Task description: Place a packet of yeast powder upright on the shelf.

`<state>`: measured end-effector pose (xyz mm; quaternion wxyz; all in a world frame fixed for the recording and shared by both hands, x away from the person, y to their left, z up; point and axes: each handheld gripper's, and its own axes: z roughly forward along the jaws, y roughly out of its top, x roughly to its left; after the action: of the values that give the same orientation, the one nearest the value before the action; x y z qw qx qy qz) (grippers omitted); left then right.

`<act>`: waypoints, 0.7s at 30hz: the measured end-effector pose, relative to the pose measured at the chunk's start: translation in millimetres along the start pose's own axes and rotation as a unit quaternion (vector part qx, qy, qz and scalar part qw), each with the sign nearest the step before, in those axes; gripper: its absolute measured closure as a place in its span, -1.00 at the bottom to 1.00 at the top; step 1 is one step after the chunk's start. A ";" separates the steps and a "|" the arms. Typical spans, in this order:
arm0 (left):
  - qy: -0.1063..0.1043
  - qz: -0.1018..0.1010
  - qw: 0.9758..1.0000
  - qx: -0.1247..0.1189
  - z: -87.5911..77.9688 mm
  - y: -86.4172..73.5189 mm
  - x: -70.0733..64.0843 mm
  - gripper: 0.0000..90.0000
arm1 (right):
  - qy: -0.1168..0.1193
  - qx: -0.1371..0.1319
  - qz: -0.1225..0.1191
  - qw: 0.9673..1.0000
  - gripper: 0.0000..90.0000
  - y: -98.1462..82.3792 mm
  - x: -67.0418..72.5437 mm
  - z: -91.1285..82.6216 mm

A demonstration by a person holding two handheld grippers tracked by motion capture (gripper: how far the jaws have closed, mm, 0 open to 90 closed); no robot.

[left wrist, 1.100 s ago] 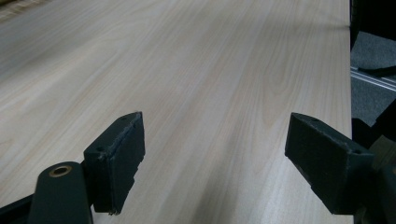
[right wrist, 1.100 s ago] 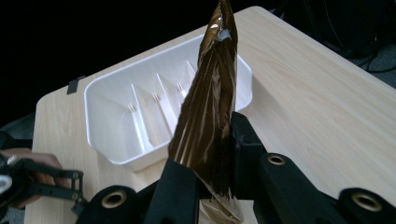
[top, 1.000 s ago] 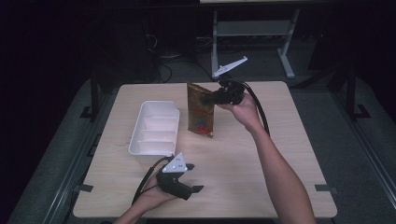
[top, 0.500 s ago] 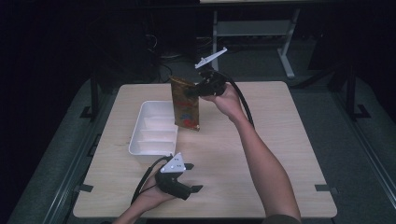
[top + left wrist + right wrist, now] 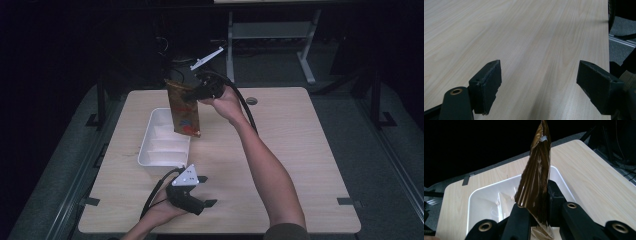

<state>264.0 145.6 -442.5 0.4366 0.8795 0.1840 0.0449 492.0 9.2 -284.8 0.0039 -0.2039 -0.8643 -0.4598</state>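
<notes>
This looks like a lab or recording room set up for handling trials, not a home. A bare, pale wooden table (image 5: 300, 150) stands alone in the middle, with everything around it kept dark. The floor (image 5: 380, 165) is grey carpet, with metal rails running along the table's left and right sides. Beyond the far edge stands a light metal frame (image 5: 270, 35), like the legs of a bench, and dark cables (image 5: 165, 45) lie tangled on the floor at far left.

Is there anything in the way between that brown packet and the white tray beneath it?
Nothing visible. The right gripper holds the brown packet by its top, in the air over the white tray, which looks open on top, with no other object between them.
</notes>
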 end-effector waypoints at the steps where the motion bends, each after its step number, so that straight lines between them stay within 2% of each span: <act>1: 0.000 0.001 1.000 0.001 0.0 -0.2 0.4 -0.56 | 0.002 -0.001 0.000 1.000 0.84 0.4 -0.5 3.0; 12: 0.003 0.004 1.000 -0.005 -0.4 0.0 -0.4 -0.55 | 0.015 0.005 0.004 1.000 0.83 0.5 -5.4 34.3; 18: 0.003 0.003 1.000 -0.006 -0.5 -0.3 0.2 -0.55 | 0.021 0.001 0.007 1.000 0.83 -0.2 -6.6 45.4; 21: 0.005 0.004 1.000 -0.009 -1.0 -0.1 -0.4 -0.55 | 0.026 0.009 0.009 1.000 0.83 -1.9 -7.4 55.7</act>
<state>263.4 146.3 -442.0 0.4432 0.8761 0.1822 0.0527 508.1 50.1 -319.8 0.0319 -0.1995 -0.8661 -0.4572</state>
